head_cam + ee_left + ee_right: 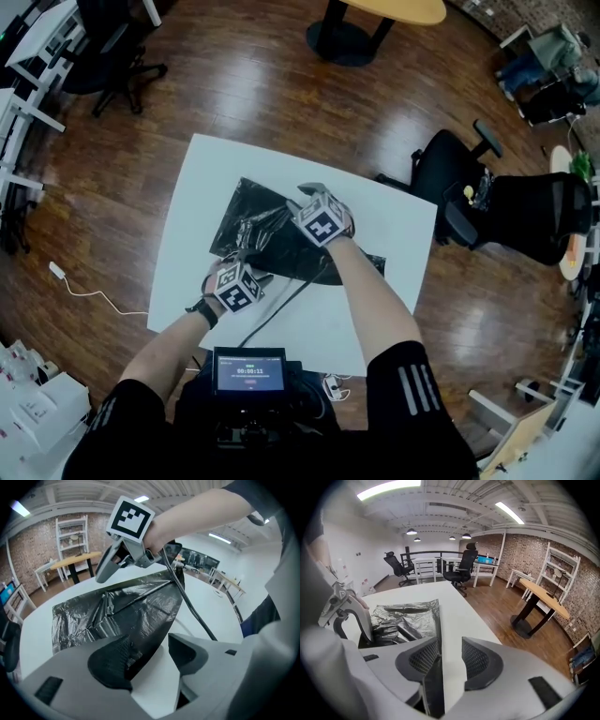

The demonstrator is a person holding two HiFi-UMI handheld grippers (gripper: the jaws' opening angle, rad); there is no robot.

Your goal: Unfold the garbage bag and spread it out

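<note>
1. Both forearms are stretched forward from the near edge of the white table point(394, 244). The right forearm is carried further out, and a black cable point(281, 305) trails back from it.
2. The left gripper point(246, 262) is held low at the near left edge of the garbage bag point(267, 234) and is tilted steeply downward, with its marker cube uppermost.
3. Its jaws are seen well apart in the left gripper view. A corner of the bag runs in between them and lies against the left pad point(112, 660), while bare table is seen between the bag and the other pad. Nothing is clamped.
4. The right gripper point(307, 194) is held beyond the left one, over the bag's middle, and is likewise pitched steeply down and pointed away from the person.
5. Its jaws are set at a moderate gap in the right gripper view. A raised edge of the bag passes between them beside the left pad point(419, 660), and a strip of table shows before the right pad, so no squeeze is shown.
6. The bag is spread only in part. It lies crumpled and creased on the middle and far left of the table.
7. In the head view its long axis is laid diagonally, from the far left corner toward the near right, where a thin black tail is left flat.
</note>
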